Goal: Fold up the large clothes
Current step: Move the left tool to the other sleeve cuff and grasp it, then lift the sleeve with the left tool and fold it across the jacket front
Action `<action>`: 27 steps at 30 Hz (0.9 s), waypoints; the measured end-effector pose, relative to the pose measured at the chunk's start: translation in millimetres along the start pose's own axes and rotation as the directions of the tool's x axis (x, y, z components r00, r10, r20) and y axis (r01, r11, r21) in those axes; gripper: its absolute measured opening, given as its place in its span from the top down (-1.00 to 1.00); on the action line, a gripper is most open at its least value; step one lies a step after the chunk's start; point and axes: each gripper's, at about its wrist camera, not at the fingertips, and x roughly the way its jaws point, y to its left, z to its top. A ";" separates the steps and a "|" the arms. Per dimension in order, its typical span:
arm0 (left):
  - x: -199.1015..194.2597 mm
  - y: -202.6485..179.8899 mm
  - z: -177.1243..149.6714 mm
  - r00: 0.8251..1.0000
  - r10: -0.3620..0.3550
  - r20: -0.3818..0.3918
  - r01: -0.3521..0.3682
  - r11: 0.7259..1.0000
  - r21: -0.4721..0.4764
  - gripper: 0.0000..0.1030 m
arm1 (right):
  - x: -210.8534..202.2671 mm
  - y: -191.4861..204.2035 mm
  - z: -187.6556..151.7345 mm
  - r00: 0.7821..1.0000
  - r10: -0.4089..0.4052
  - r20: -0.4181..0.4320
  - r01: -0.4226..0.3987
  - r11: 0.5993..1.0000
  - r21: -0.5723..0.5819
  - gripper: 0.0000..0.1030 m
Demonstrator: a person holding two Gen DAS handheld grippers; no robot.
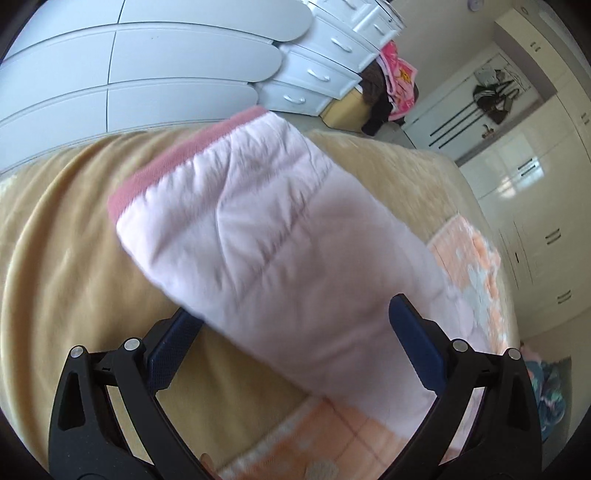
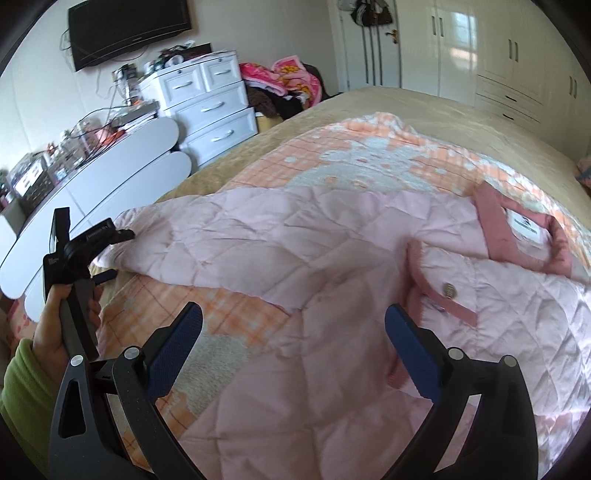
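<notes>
A pale pink quilted jacket [image 2: 295, 236] with darker pink trim lies spread on an orange-and-white blanket [image 2: 354, 158] on the bed. Its collar and label [image 2: 524, 229] are at the right, with a metal button [image 2: 448, 290] on the front edge. One sleeve [image 1: 258, 229], ending in a pink cuff [image 1: 177, 158], stretches away from my left gripper [image 1: 291, 332]. That gripper is open, its blue fingers on either side of the sleeve. My right gripper [image 2: 295, 332] is open just above the jacket's lower front. A hand in a green sleeve holds the left gripper [image 2: 114, 254] at the sleeve's end.
The bed has a beige cover [image 2: 406, 107]. To the left stand white curved panels [image 2: 110, 184] and a white drawer chest [image 2: 210, 107], with a pile of clothes [image 2: 284, 81] beside it. A wall TV [image 2: 129, 29] hangs above. Cream wardrobes [image 2: 517, 55] line the far wall.
</notes>
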 end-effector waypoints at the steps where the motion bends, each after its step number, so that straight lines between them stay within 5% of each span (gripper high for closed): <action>1: 1.7 1.1 3.0 1.000 0.000 0.000 0.000 1.000 -0.004 -0.68 | -2.5 -3.0 -0.5 1.000 -0.003 0.003 0.003 1.000 0.007 -0.91; 2: 2.5 2.4 6.0 1.000 0.015 0.006 -0.015 1.000 -0.010 -0.48 | -5.8 -6.4 -1.0 1.000 -0.008 0.008 0.008 1.000 0.015 -0.91; 4: 0.4 3.8 10.3 0.998 0.054 0.022 -0.053 0.998 -0.015 0.29 | -13.2 -12.9 -1.4 1.000 -0.016 0.016 0.016 0.999 0.028 -0.91; 7: -14.6 -0.8 13.8 0.998 0.045 0.051 -0.045 0.999 0.001 0.68 | -25.5 -20.4 -2.5 0.999 -0.026 0.032 0.024 0.999 0.040 -0.91; 15: -84.4 -51.6 17.7 0.988 -0.064 0.143 0.052 0.995 0.091 0.78 | -73.7 -48.0 -8.7 0.994 -0.062 0.088 0.052 0.992 0.112 -0.91; 27: -161.6 -157.4 -11.6 0.957 -0.221 0.189 0.165 0.948 0.271 0.89 | -146.8 -82.4 -27.8 0.985 -0.107 0.135 0.079 0.976 0.201 -0.91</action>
